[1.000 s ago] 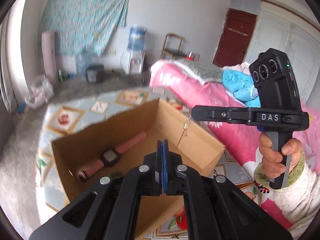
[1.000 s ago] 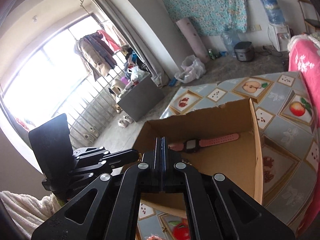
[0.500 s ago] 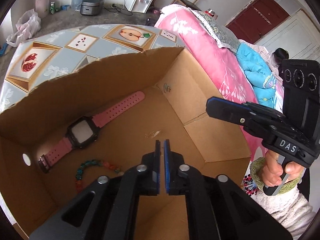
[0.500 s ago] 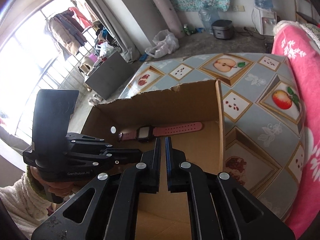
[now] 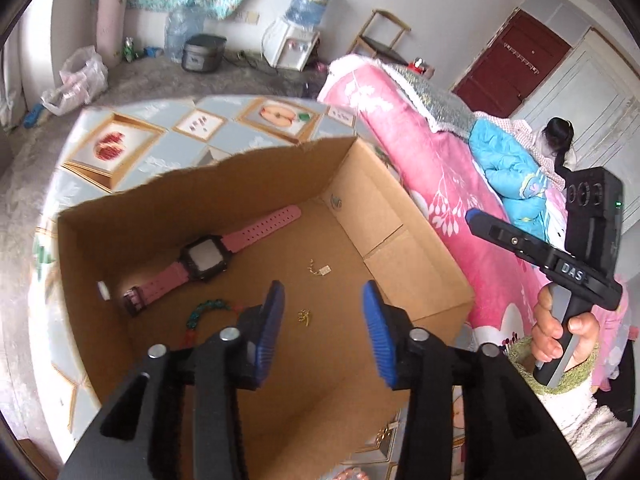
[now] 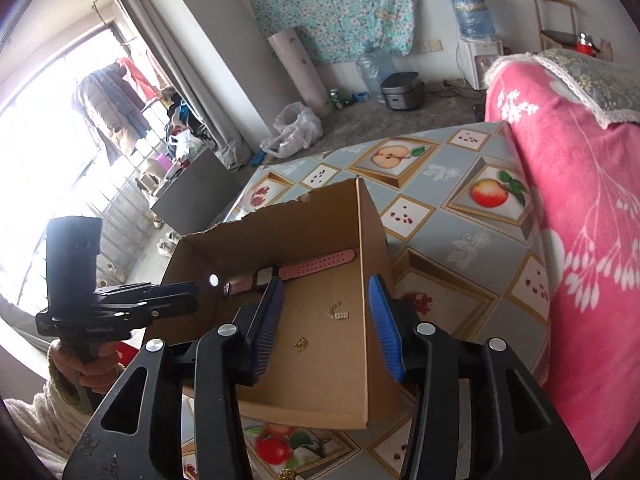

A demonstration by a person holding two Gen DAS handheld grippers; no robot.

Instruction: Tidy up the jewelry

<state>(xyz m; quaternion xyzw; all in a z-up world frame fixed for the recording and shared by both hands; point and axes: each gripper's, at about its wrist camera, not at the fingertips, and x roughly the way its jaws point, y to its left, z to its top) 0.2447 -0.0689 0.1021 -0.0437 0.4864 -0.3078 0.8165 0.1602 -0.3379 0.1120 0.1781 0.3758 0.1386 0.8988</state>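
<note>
An open cardboard box (image 5: 416, 264) (image 6: 372, 248) stands on the table. In it lie a pink watch (image 5: 208, 258) (image 6: 316, 261), a green and red bead bracelet (image 5: 204, 311), a small gold chain with a tag (image 5: 319, 268) (image 6: 338, 312) and a small gold piece (image 5: 304, 316) (image 6: 301, 342). My left gripper (image 5: 323, 312) is open and empty above the box floor. My right gripper (image 6: 326, 308) is open and empty above the box. Each gripper shows in the other's view, the right one (image 5: 472, 216) right of the box, the left one (image 6: 188, 294) left of it.
The box sits on a table with a fruit-pattern cloth (image 6: 452, 216). A bed with a pink blanket (image 5: 432, 168) (image 6: 580, 184) runs along the right side. Some jewelry lies on the cloth before the box (image 6: 288, 474). Floor clutter lies beyond the table.
Both grippers have gone from shut to wide open. Two small gold pieces now lie on the box floor. Both views have drawn back a little from the box.
</note>
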